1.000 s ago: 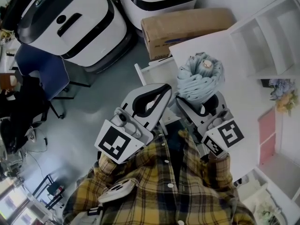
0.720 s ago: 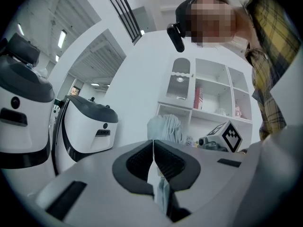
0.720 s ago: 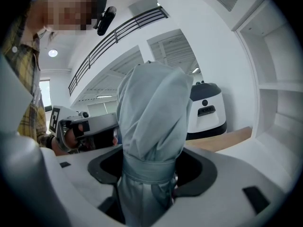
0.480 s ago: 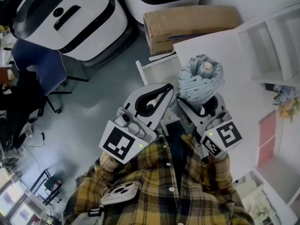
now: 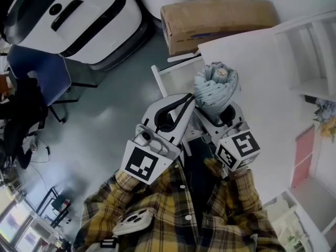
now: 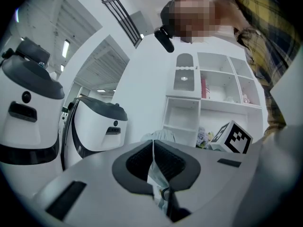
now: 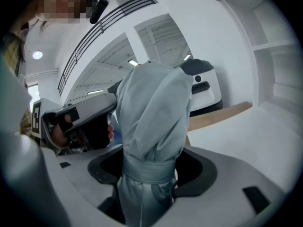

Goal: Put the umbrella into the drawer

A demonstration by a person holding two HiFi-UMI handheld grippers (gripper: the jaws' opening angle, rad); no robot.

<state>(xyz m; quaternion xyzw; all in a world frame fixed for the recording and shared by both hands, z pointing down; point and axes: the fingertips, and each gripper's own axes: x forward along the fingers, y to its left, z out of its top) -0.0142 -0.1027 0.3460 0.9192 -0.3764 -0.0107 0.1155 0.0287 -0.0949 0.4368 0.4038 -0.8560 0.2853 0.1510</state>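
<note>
While the right tool (image 7: 151, 174) is clamped on the folded pale-blue umbrella (image 7: 151, 112), its jaws pressing in from both sides at the tie band, the bundle stands upright out of the grip. Seen from the head view, the umbrella (image 5: 215, 85) is held in the air at the near edge of the white surface (image 5: 262, 72), just beside the open drawer (image 5: 170, 77) and not yet inside it. The left tool (image 6: 152, 162) has its pads closed flat against each other; it seems to hold nothing, though pale cloth shows below the pads and I cannot be sure. Its tip sits close to the umbrella over the drawer's front. Beyond lie a cardboard box (image 5: 215, 17) and grey floor. By my reading, pickup and drawer opening are done; lowering, releasing and closing are left.
</note>
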